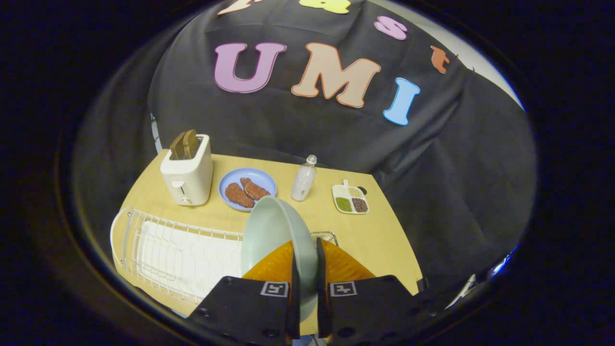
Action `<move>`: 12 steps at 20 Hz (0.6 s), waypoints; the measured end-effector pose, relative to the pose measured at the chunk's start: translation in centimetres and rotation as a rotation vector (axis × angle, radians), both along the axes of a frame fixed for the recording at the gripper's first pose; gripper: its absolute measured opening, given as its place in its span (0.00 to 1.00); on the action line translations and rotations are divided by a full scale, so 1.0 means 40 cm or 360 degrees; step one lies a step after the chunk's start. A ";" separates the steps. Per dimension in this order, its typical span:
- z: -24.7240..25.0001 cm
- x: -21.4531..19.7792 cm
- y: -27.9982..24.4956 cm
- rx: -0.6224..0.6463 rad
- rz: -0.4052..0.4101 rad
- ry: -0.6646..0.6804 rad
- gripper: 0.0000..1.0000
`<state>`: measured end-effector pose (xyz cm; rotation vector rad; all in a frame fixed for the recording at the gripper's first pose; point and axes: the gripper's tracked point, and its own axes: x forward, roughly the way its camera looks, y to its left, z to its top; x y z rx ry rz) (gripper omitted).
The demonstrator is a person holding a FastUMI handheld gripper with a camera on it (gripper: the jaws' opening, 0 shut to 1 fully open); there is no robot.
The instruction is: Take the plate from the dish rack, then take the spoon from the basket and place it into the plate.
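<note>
A pale green plate (274, 230) stands on edge between my fingers, held up above the white wire dish rack (168, 250). My gripper (307, 262) is shut on the plate's rim, one finger on each face. The rack lies to the left and below, with a white mat under its wires. The lower part of the plate is hidden between the fingers.
On the wooden table (379, 240) beyond the rack stand a cream toaster (188, 173) with toast in it, a blue plate with brown food (247, 190), a small clear bottle (304, 179) and a white divided dish of beans (350, 199).
</note>
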<state>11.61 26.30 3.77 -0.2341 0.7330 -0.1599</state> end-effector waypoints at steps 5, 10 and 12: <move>0.037 -0.067 -0.173 0.0342 -0.0056 -0.0053 0.17; -0.064 -0.191 -0.372 0.0593 -0.0126 -0.0003 0.17; -0.126 -0.230 -0.422 0.0672 -0.0116 0.0007 0.17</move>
